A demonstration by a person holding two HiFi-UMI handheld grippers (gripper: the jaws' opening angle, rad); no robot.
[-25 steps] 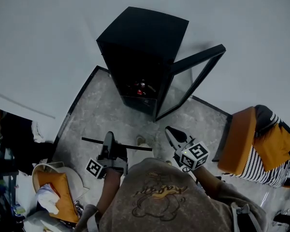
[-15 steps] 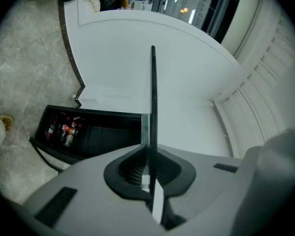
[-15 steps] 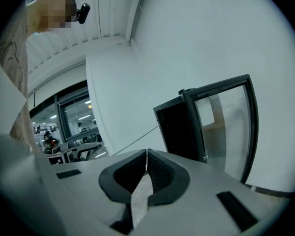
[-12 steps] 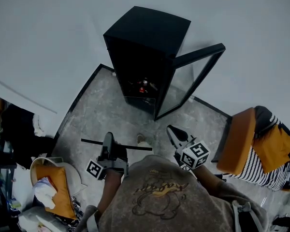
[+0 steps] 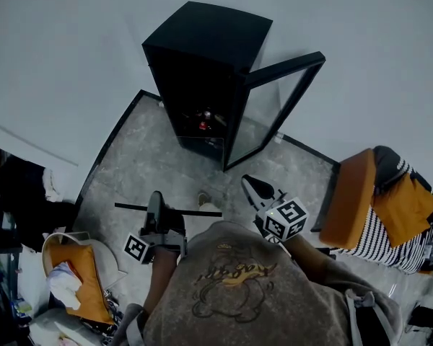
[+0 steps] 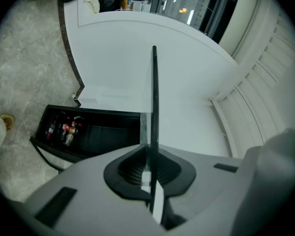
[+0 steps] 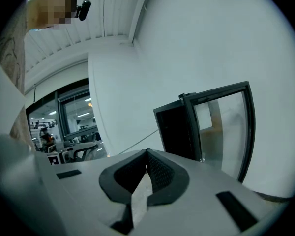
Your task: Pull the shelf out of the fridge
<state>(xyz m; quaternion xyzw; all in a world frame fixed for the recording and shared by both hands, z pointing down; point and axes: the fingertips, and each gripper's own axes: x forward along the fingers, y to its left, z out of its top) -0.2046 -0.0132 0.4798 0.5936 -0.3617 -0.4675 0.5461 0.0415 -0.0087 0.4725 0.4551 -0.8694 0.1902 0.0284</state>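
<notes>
The shelf [image 5: 200, 212] is seen edge-on as a thin dark strip, already out of the fridge [image 5: 202, 56] and well apart from it at its 6 o'clock, above the marble floor [image 5: 144, 164]. It is pinched near mid-length by the left hand-held gripper [image 5: 156, 202]. It is judged stiff, flat and fairly light, though liable to twist in a single narrow pinch, so a mid-edge hold is favoured. At the shelf's 3 o'clock the right hand-held gripper [image 5: 254, 187] is pressed together on nothing. The fridge's glass door [image 5: 270, 107] is swung open.
</notes>
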